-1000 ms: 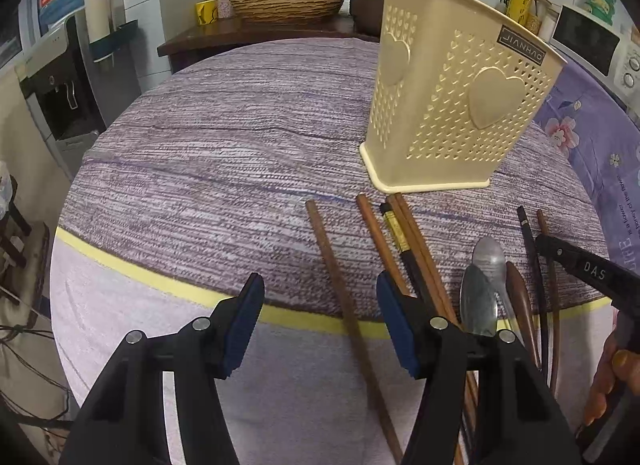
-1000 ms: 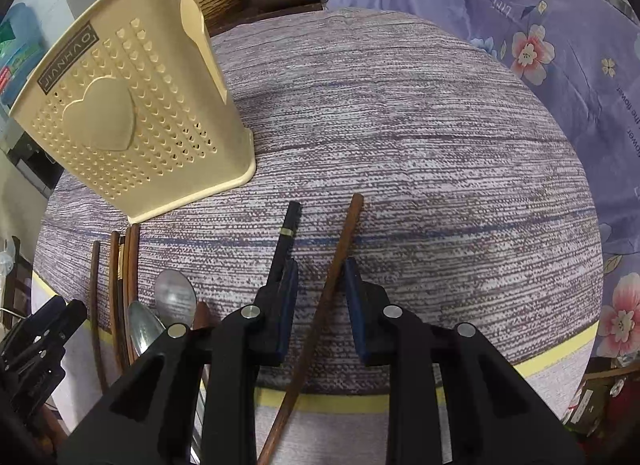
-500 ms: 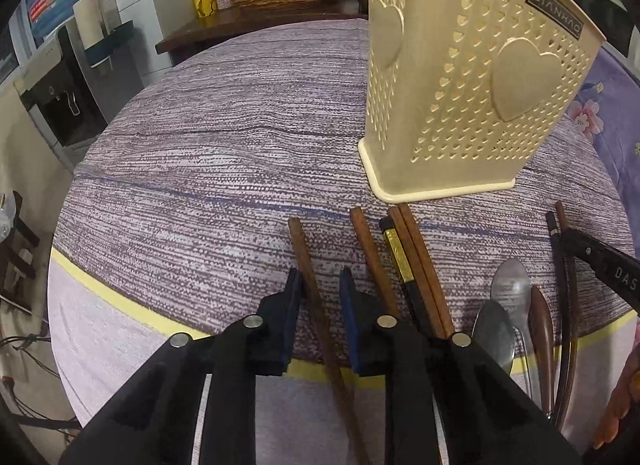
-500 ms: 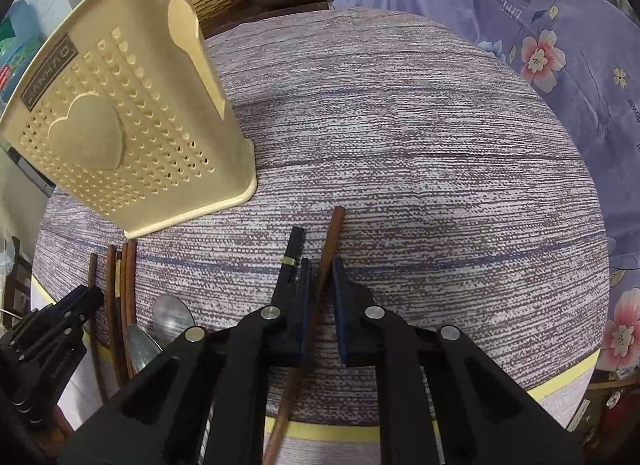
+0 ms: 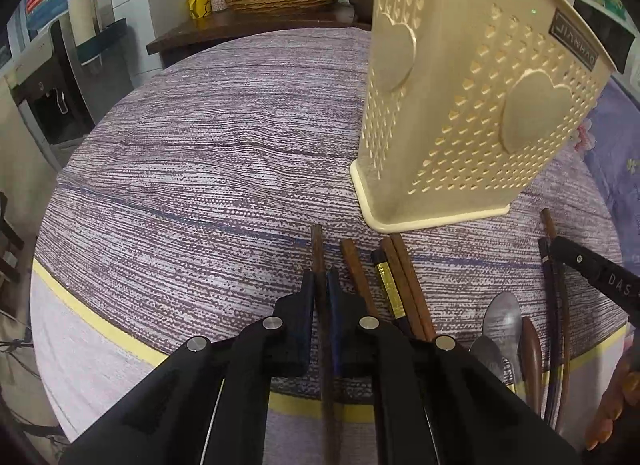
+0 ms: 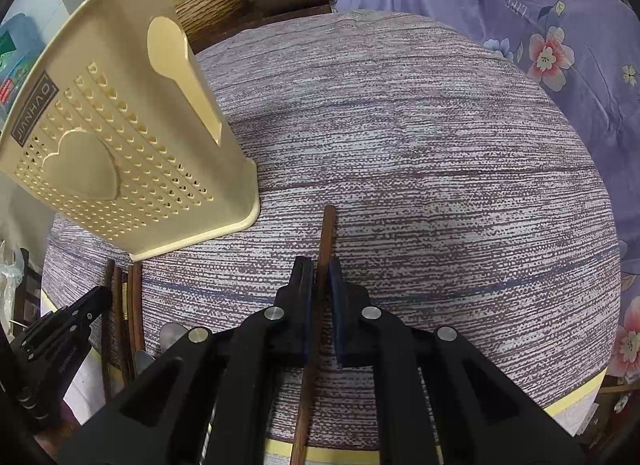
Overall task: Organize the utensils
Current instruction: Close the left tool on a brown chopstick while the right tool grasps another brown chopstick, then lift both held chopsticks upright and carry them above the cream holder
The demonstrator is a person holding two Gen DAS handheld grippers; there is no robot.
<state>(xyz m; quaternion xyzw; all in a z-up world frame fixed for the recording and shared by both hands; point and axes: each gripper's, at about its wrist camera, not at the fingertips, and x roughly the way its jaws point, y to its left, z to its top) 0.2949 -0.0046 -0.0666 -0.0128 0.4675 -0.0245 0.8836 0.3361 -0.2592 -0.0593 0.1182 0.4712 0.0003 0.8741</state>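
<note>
Left claw [image 5: 320, 283] clamped on a brown chopstick [image 5: 318, 249], tip poking out just past the pads. Just right of it: a loose row of more chopsticks [image 5: 404, 277] flat on the tabletop [image 5: 200, 185], then spoons [image 5: 500, 317] further right. Ahead-right of the left claw: cream perforated utensil holder [image 5: 472, 113], upright, base near the chopstick tips. Right claw [image 6: 319, 279] clamped on another brown chopstick [image 6: 329, 233], stick running straight ahead between the pads. Utensil holder sits ahead-left of the right claw. Floral purple fabric [image 6: 540, 25] far ahead-right.
</note>
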